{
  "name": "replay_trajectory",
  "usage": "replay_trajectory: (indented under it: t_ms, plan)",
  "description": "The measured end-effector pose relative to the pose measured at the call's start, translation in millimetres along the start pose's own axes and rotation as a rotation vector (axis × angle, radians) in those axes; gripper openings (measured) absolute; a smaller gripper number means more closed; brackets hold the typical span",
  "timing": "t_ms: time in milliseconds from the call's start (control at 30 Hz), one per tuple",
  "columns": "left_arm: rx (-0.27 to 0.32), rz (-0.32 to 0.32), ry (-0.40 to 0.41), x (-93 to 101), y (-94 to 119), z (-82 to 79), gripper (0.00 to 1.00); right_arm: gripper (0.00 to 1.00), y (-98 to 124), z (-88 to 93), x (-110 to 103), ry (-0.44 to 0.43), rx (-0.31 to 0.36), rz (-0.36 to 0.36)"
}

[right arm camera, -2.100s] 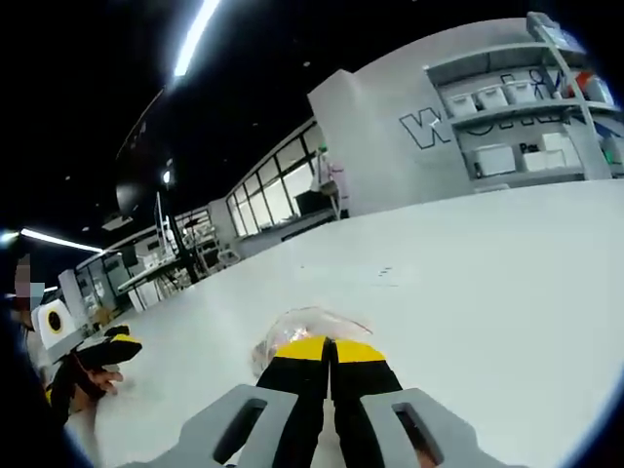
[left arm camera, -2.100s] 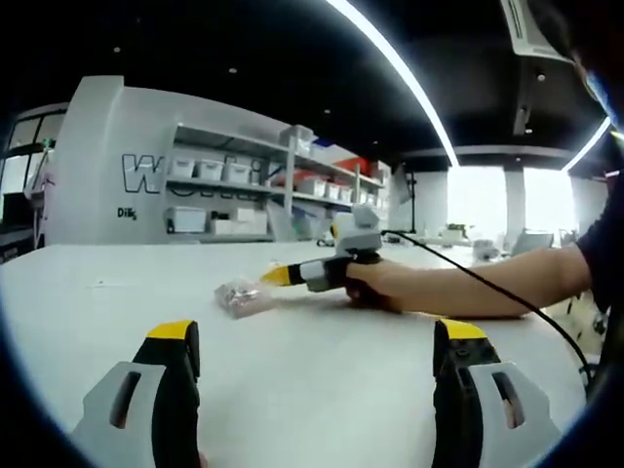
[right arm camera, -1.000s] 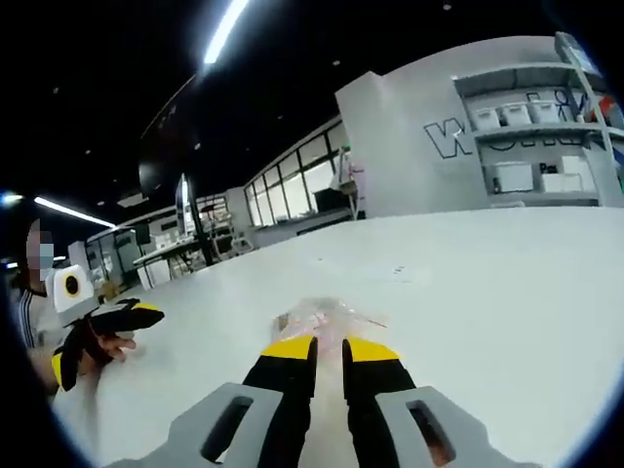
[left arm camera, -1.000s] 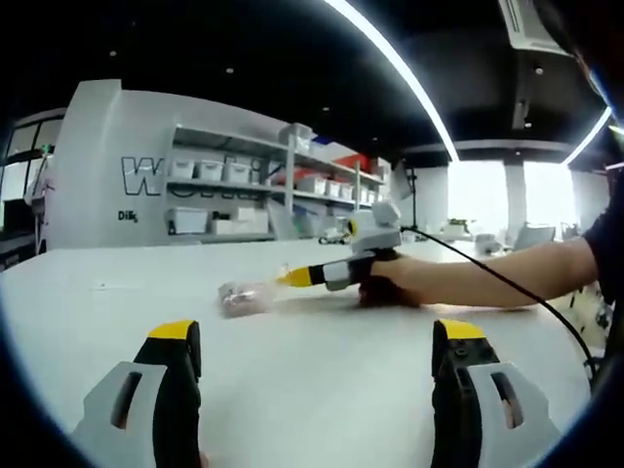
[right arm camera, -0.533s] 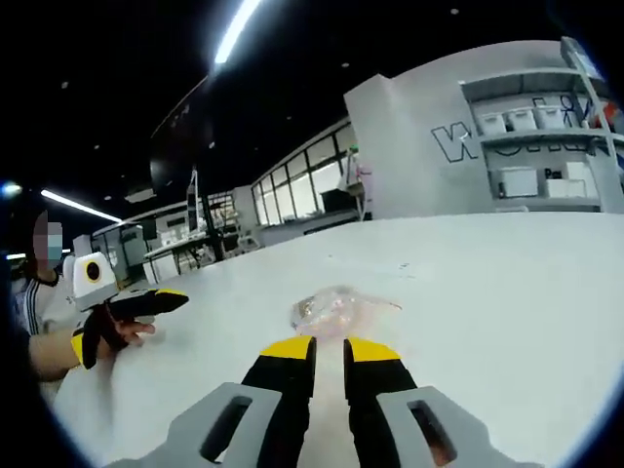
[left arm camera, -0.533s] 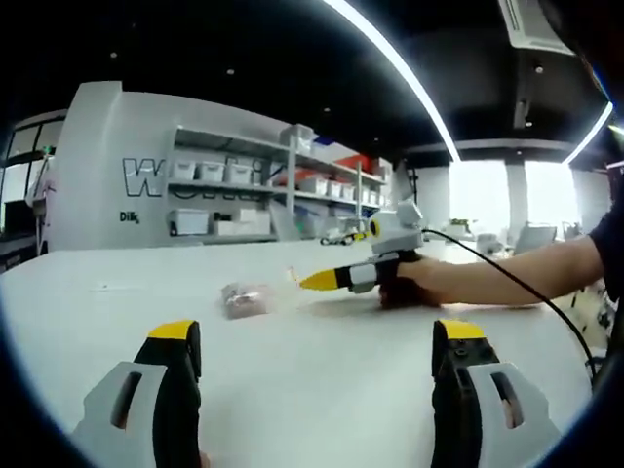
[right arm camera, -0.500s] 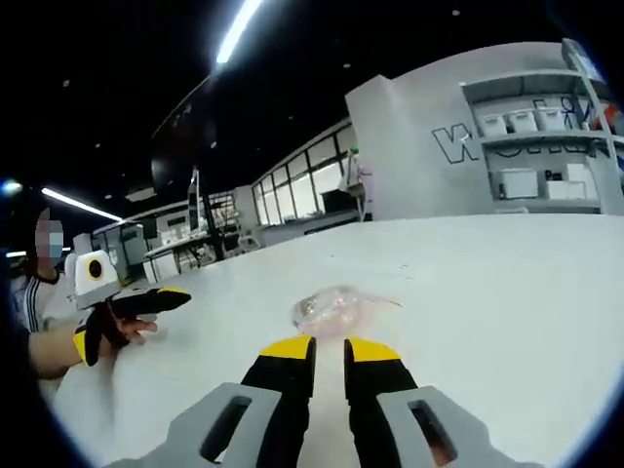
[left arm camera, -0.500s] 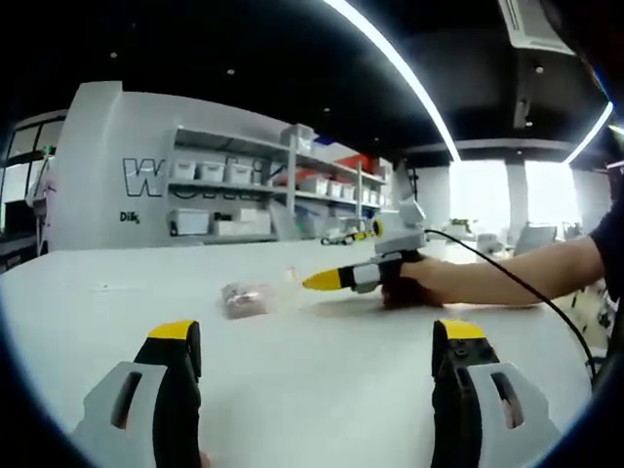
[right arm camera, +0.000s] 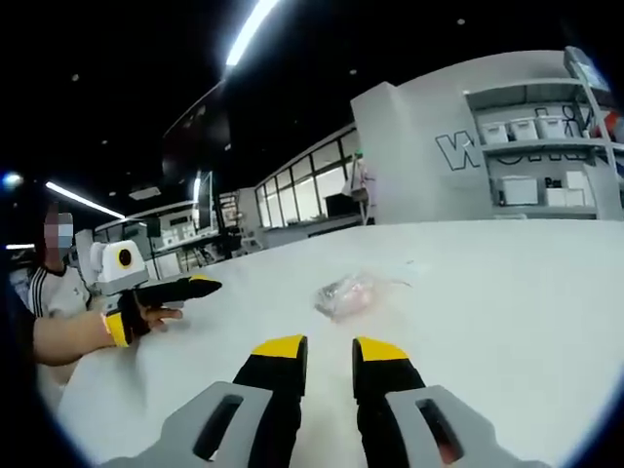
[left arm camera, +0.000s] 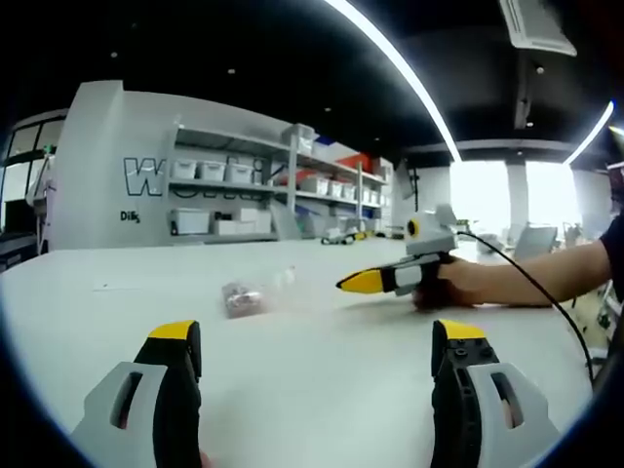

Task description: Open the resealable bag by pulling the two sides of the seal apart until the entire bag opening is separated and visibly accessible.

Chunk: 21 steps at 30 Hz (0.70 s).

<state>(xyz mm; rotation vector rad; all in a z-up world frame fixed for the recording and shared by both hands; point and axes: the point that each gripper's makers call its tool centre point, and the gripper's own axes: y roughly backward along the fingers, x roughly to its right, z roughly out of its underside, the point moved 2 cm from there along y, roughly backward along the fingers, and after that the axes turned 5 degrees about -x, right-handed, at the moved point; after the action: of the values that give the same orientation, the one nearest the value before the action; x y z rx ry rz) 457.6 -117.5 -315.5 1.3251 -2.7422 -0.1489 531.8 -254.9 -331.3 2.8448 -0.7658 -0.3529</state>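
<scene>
Since 2.1 s ago my right gripper [right arm camera: 328,353] has let go and backed away from the bag [right arm camera: 347,293] | bag lies alone on the table [right arm camera: 507,292], between my grippers | right jaws slightly apart, left gripper [left arm camera: 317,336] wide apart, both empty | bag looks light, soft, slippery (small contents inside); I judge best hold on the two seal lips.

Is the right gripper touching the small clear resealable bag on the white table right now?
Apart. In the left gripper view, bare white table shows between the right gripper and the small clear resealable bag.

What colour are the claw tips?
Yellow on black fingers, clearest in the right gripper view.
</scene>
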Motion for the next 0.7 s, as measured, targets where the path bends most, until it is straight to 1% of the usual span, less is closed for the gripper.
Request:
replay_trajectory:
  t_ms: [133, 400, 500, 700]
  plan:
    - [-0.014, -0.003, -0.005, -0.2, -1.4, 2.5, 0.97, 0.15, 7.8, 1.6, -4.1, -0.003, 0.008, 0.006]
    - [-0.02, -0.003, -0.01, 0.1, -1.3, 4.2, 0.97, 0.14, 26.9, 4.3, -11.4, -0.004, 0.034, 0.029]
    - [-0.023, -0.004, -0.005, 0.5, -1.0, 5.0, 0.97, 0.14, 32.6, 6.8, -14.2, -0.003, 0.033, 0.035]
    - [-0.059, -0.008, -0.015, 5.1, 3.7, 12.4, 0.96, 0.14, 42.3, 11.7, -19.8, 0.009, 0.025, 0.041]
